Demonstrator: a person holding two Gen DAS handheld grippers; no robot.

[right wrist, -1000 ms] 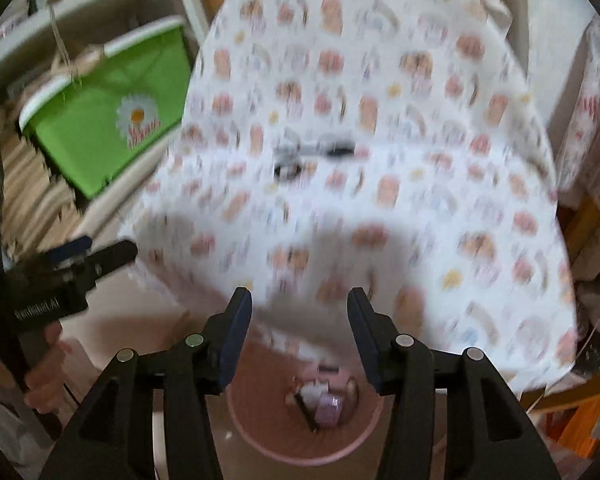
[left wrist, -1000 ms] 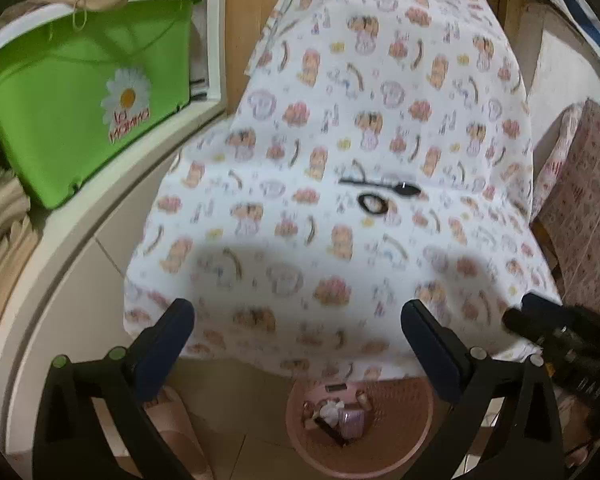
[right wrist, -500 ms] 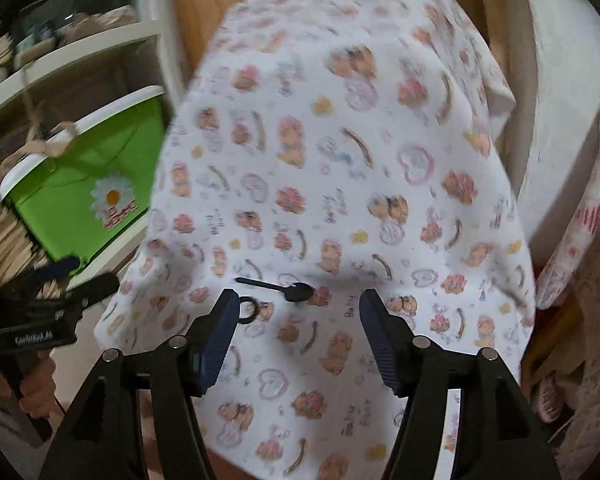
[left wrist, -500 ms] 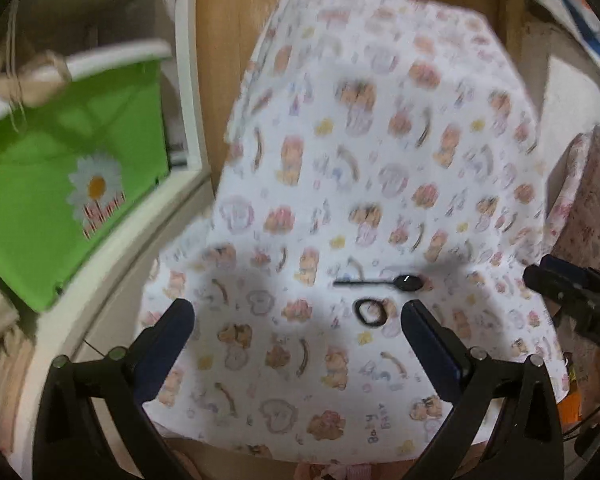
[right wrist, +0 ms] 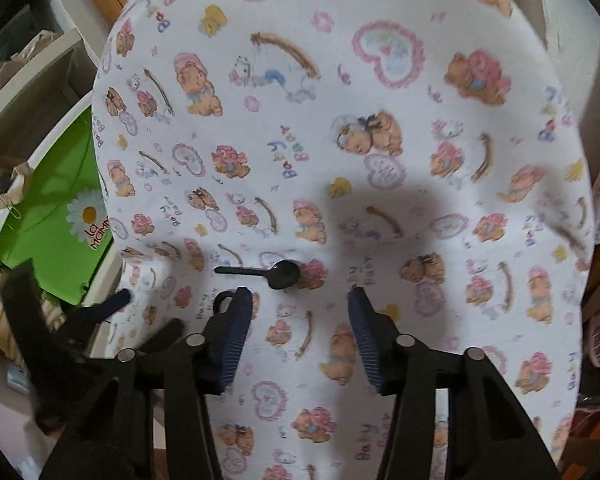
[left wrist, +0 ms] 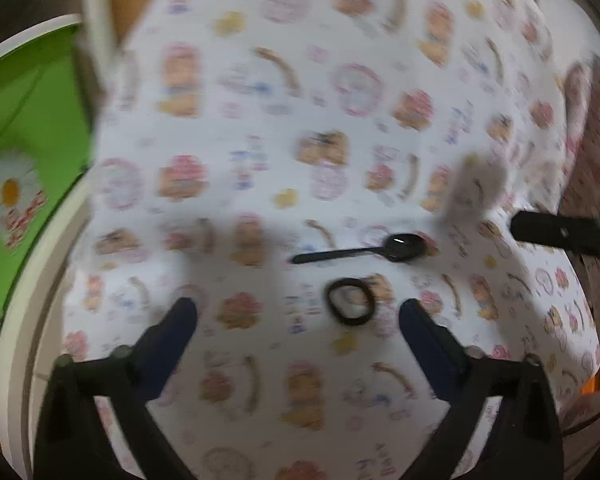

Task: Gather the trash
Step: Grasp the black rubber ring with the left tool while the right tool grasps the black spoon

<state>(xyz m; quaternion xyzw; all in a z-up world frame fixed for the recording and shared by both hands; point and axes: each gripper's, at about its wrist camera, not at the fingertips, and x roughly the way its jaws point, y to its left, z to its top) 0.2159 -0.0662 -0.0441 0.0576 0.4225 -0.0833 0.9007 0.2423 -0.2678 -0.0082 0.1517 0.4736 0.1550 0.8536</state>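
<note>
A black plastic spoon (left wrist: pixel 364 252) lies on the table's bear-print cloth (left wrist: pixel 300 120), bowl to the right. A black ring-shaped band (left wrist: pixel 351 301) lies just in front of it. My left gripper (left wrist: pixel 298 320) is open and empty, hovering just short of the band. My right gripper (right wrist: pixel 300 304) is open and empty, just short of the spoon (right wrist: pixel 266 272); the band (right wrist: pixel 223 300) peeks out behind its left finger. The left gripper also shows at the left in the right wrist view (right wrist: pixel 112 304); the right one shows at the right in the left wrist view (left wrist: pixel 564 234).
A green plastic bin (left wrist: pixel 16 184) with a daisy logo sits on a white shelf left of the table (right wrist: pixel 56 216). A patterned fabric item (left wrist: pixel 596 168) lies to the right of the table.
Both grippers moved forward and down over the table toward the spoon and band. The pink waste basket under the table edge has dropped out of view. The right gripper has opened wider.
</note>
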